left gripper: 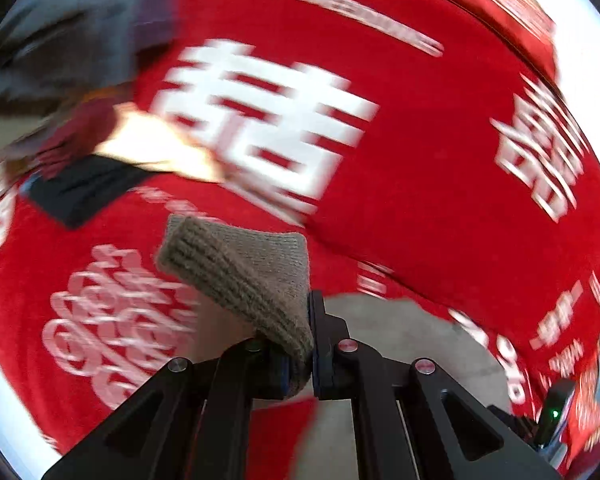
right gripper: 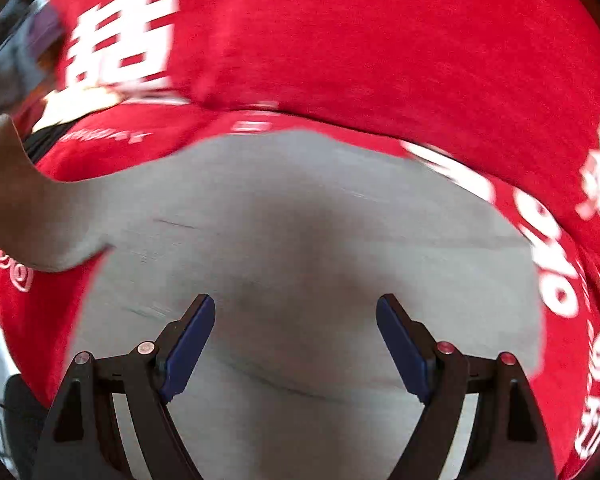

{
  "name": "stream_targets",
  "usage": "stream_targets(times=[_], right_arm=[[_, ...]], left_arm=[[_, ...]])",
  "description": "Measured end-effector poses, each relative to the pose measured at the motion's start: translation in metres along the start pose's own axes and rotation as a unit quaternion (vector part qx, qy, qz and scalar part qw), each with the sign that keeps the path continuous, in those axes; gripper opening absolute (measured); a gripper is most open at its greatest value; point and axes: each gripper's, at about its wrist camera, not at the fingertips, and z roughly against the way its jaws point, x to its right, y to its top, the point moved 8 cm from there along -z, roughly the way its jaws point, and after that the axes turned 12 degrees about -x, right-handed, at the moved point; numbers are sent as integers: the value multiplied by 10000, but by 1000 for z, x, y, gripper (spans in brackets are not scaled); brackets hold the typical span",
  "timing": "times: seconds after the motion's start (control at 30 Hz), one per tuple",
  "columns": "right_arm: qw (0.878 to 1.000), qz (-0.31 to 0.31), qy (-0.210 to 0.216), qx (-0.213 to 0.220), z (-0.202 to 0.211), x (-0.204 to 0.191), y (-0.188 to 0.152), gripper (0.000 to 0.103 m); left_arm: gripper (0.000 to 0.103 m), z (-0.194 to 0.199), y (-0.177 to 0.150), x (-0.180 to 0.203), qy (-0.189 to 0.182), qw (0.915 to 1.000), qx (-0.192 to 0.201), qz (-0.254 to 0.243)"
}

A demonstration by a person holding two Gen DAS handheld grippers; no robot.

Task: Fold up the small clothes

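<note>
Two grippers: our left gripper (left gripper: 312, 344) pinches a knit sock (left gripper: 240, 272); our right gripper (right gripper: 296, 344) is spread above grey cloth (right gripper: 300, 220) on the red cover (right gripper: 380, 40).

Home-like folding spot; red printed cloth (left gripper: 420, 140) under heaped clothes (left gripper: 72, 40).

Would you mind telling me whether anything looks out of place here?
Nothing looks damaged or spilled. The left gripper is shut on a taupe knit garment, lifting one end above the red cloth, while the right gripper is open and empty.
</note>
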Motion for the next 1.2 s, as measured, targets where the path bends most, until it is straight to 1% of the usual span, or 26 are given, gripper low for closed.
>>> stream_targets(times=[0.07,0.13,0.17,0.27,0.37,0.47,0.53,0.63,0.7,0.73,0.77,0.8,0.83,0.87,0.9,0.93,0.97,1.0,1.03,1.07,1.1,1.13,1.2], right_arm=[[9997,-160,-112,138,12,33,-11,86],[9990,-323,-177,235,19,63,-23,86],[9986,-414,-213,265,22,79,-29,86],[9969,-690,-239,277,24,117,-49,86],[9946,-991,-215,235,17,145,-64,86],[9913,-1300,-144,140,6,169,-78,86],[9893,-1453,-61,106,-1,181,-85,86],[9873,-1583,33,132,-5,193,-92,86],[9866,-1622,69,183,-4,197,-94,86],[9862,-1639,86,197,-4,199,-96,86],[9860,-1652,138,179,-4,200,-97,86],[9854,-1680,186,200,-4,201,-96,86],[9849,-1704,228,217,-4,201,-96,86],[9842,-1731,278,236,-4,201,-96,86],[9837,-1750,316,249,-3,201,-96,86],[9833,-1764,354,273,-2,201,-96,86],[9832,-1754,408,314,1,199,-96,86],[9831,-1733,465,363,3,197,-95,86],[9830,-1715,516,407,6,195,-95,86],[9828,-1697,577,457,9,193,-94,86],[9822,-1671,674,524,13,191,-92,86],[9810,-1645,844,592,16,187,-90,86],[9774,-1621,1194,646,20,180,-84,86]], left_arm=[[8,-8,-9,58,-138,9989,-77,-433],[8,-22,-25,119,-303,9956,-255,-845],[8,-29,-33,143,-348,9939,-339,-987],[8,-66,-67,219,-469,9863,-758,-1392],[8,-103,-100,272,-539,9777,-1147,-1677],[8,-144,-141,312,-360,9669,-1444,-2075],[8,-166,-160,323,-278,9625,-1651,-2133],[7,-191,-180,326,-170,9591,-1851,-2135],[8,-201,-187,326,-216,9578,-1964,-2088],[8,-205,-190,326,-272,9557,-2096,-2046],[14,-211,-194,324,-258,9528,-2280,-1988],[27,-215,-196,323,-302,9508,-2376,-1965],[38,-214,-196,325,-507,9494,-2382,-1982],[68,-210,-196,328,-585,9476,-2371,-2057],[90,-206,-194,327,-501,9486,-2311,-2105],[92,-199,-190,325,-359,9517,-2168,-2144],[92,-190,-188,324,-369,9527,-2063,-2200],[92,-183,-188,325,-518,9494,-2104,-2274],[92,-173,-187,324,-718,9437,-2193,-2370],[92,-163,-185,320,-838,9412,-2189,-2433],[92,-152,-181,311,-852,9435,-2073,-2440],[92,-143,-173,299,-785,9486,-1937,-2378],[92,-132,-161,275,-790,9557,-1813,-2181]])
